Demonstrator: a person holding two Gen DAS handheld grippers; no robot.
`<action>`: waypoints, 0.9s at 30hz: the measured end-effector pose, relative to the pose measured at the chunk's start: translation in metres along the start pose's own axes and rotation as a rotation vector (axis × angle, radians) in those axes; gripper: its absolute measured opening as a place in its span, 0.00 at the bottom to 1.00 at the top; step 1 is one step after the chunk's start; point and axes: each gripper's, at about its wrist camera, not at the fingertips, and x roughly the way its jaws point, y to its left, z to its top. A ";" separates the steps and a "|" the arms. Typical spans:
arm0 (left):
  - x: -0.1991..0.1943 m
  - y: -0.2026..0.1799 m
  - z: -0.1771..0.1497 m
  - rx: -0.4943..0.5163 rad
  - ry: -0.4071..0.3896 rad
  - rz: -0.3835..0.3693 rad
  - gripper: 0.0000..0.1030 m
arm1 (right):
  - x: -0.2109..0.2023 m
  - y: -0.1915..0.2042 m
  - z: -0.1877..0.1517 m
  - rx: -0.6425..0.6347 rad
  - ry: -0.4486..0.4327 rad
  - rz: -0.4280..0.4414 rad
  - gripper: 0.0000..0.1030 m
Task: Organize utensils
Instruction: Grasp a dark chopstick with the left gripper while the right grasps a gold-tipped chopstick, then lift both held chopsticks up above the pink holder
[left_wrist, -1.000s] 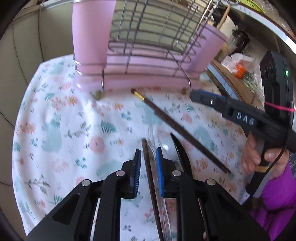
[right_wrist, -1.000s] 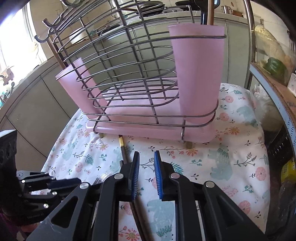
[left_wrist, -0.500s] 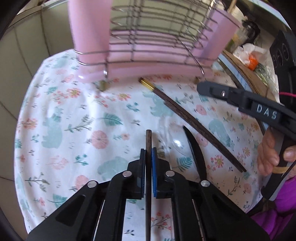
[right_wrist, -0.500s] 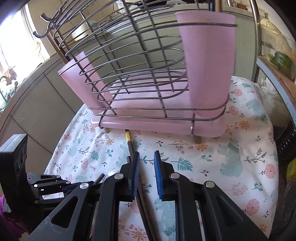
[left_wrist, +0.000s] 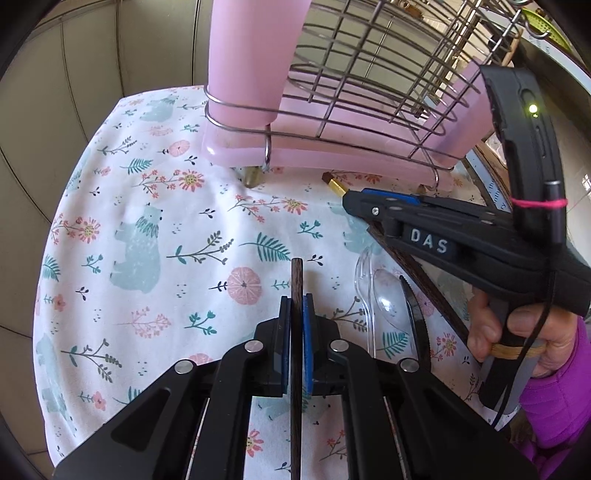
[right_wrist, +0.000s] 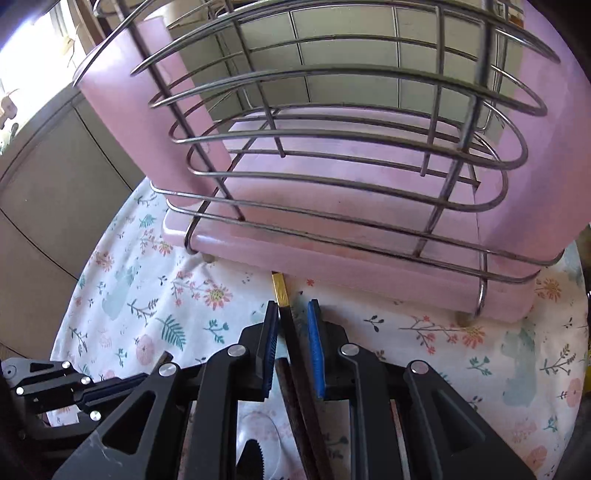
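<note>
My left gripper (left_wrist: 296, 299) is shut on a dark wooden chopstick (left_wrist: 296, 280) and holds it above the floral cloth. My right gripper (right_wrist: 291, 314) is open, its jaws on either side of a second dark chopstick (right_wrist: 295, 354) with a gold tip (right_wrist: 280, 291) that lies on the cloth. The right gripper also shows in the left wrist view (left_wrist: 369, 201), low over that chopstick. A wire rack (right_wrist: 332, 155) with pink cups (left_wrist: 255, 59) and a pink tray stands just beyond.
A clear plastic spoon (left_wrist: 384, 295), a clear fork (left_wrist: 364, 280) and a black serrated plastic knife (left_wrist: 415, 314) lie on the cloth (left_wrist: 147, 236) beside the chopsticks. The table edge curves at the left. Cluttered shelves stand at the right.
My left gripper closed on the first chopstick and lifted it off the cloth. My right gripper moved down and forward until its jaws straddle the gold-tipped chopstick.
</note>
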 end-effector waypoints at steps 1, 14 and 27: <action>0.003 -0.001 0.000 -0.001 0.005 0.000 0.05 | -0.002 0.000 0.000 -0.004 0.000 -0.009 0.08; 0.016 -0.005 0.023 0.044 0.105 0.030 0.06 | -0.045 -0.055 -0.022 0.098 0.032 -0.047 0.06; 0.033 -0.024 0.044 0.093 0.090 0.042 0.05 | -0.049 -0.056 -0.035 0.087 -0.001 -0.034 0.06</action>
